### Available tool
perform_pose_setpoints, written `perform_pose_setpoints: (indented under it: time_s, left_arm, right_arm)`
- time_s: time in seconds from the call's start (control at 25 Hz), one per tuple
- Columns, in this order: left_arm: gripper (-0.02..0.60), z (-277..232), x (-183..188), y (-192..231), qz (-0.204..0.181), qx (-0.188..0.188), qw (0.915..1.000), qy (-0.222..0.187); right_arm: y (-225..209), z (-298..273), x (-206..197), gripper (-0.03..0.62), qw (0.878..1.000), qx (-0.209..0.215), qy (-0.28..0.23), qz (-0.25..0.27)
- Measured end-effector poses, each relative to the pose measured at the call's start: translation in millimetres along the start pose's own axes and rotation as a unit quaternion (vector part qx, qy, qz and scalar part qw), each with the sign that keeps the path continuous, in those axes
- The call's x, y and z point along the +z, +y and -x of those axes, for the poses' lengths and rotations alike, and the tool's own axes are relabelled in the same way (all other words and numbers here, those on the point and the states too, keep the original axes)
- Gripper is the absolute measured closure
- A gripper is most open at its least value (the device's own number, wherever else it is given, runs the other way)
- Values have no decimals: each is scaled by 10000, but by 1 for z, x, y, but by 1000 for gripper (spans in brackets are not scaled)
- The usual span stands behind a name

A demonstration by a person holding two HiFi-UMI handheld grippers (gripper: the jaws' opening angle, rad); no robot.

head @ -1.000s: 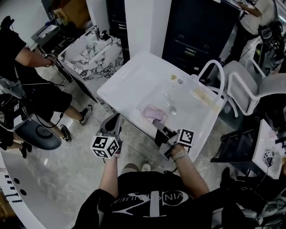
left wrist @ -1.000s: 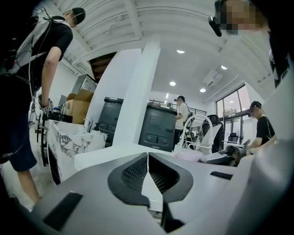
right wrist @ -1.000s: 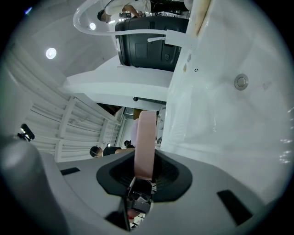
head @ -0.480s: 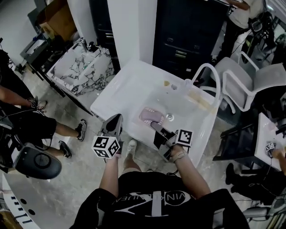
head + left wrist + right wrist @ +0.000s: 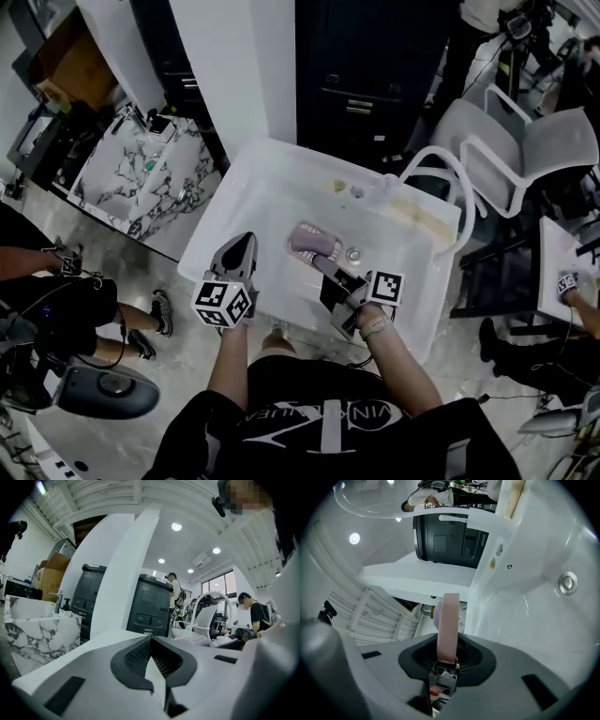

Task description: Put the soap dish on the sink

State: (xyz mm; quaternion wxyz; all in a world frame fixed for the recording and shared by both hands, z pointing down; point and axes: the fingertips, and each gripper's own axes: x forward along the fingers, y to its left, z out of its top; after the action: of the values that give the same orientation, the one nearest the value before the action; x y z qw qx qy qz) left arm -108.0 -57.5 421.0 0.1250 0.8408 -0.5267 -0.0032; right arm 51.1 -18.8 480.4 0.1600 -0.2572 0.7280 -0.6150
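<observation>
Right hand-held gripper (image 5: pixel 322 260) clamps pink soap dish (image 5: pixel 312 240) — above white sink (image 5: pixel 251 192).

The right gripper (image 5: pixel 446 663) clamps the pink soap dish (image 5: pixel 449 623) edge-on; white sink (image 5: pixel 529 620) behind.

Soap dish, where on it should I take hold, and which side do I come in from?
Take the thin rim on the side nearest the person, coming in from the front of the sink. The soap dish is a shallow pink tray that looks too wide to span, but its edge fits between the jaws. The right gripper is shut on that near rim.
</observation>
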Motion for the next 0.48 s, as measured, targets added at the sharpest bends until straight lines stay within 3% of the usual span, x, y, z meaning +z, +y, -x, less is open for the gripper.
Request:
perform_pose_setpoints:
  time_s: [0.48]
  left_arm:
    - [566, -48, -12, 38, 129, -254, 9995, 131]
  right_arm:
    - [-26, -45, 27, 502, 9997, -150, -166, -73]
